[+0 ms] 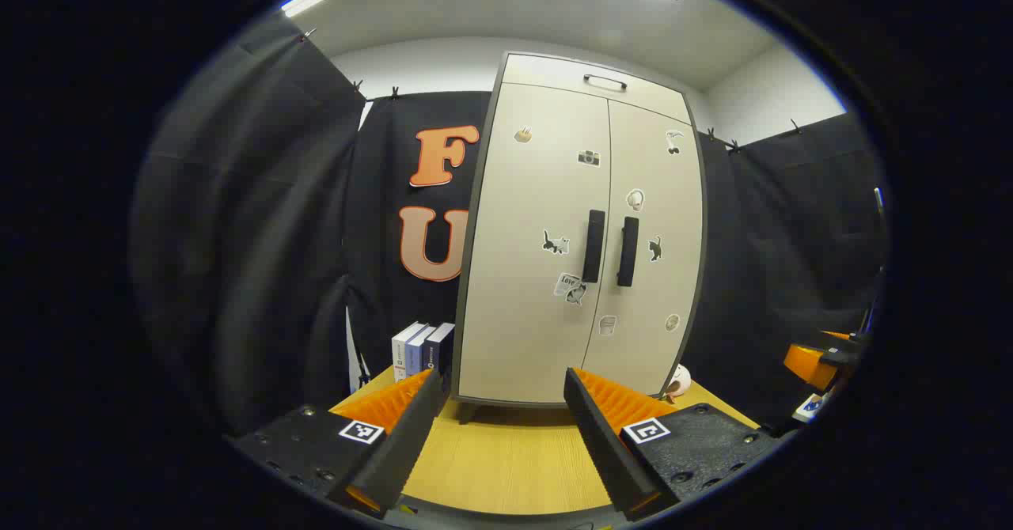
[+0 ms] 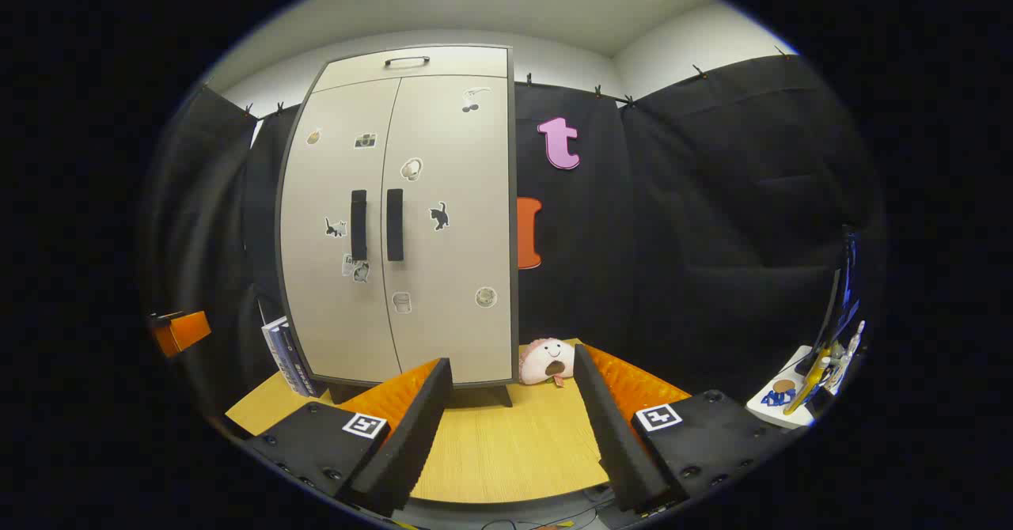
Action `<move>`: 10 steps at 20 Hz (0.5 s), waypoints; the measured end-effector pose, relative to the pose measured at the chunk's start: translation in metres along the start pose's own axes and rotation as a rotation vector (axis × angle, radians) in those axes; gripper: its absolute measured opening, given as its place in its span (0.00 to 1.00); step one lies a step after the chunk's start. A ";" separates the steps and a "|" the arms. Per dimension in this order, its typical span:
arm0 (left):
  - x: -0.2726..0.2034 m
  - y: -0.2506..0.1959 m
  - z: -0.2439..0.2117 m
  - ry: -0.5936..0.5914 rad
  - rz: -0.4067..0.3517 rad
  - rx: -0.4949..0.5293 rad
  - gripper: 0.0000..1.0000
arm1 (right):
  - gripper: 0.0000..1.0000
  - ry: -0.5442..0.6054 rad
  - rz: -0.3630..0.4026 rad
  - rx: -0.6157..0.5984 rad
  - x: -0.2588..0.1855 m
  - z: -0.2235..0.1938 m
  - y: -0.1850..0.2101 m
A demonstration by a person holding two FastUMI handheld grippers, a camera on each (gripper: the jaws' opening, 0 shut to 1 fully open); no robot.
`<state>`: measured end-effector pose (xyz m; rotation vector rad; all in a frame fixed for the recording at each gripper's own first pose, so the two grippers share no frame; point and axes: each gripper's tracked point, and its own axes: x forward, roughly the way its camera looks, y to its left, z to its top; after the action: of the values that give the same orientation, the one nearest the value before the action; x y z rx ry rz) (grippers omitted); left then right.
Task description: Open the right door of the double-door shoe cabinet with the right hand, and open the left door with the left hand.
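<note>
Cream-coloured and shut, the left door (image 1: 538, 245) and the right door (image 1: 653, 245) of the shoe cabinet (image 2: 400, 221) stand flush side by side at the back of the wooden worktop (image 1: 506, 459), so neither half of the task looks begun. The left gripper (image 1: 502, 423) hangs well short of the left handle (image 1: 593, 245) with its jaws spread wide and nothing between them. The right gripper (image 2: 510, 415) is likewise wide apart and empty, well back from the right handle (image 2: 394, 224), so both the reach and the pull on each door are left to do.
</note>
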<state>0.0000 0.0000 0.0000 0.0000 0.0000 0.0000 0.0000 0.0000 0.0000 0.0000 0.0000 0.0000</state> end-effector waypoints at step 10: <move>-0.004 -0.005 0.002 0.000 -0.005 0.001 0.95 | 0.98 -0.001 -0.005 0.002 -0.004 -0.001 -0.004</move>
<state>-0.0043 -0.0046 0.0015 0.0013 -0.0004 -0.0045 -0.0039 -0.0037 -0.0006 0.0025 -0.0012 -0.0047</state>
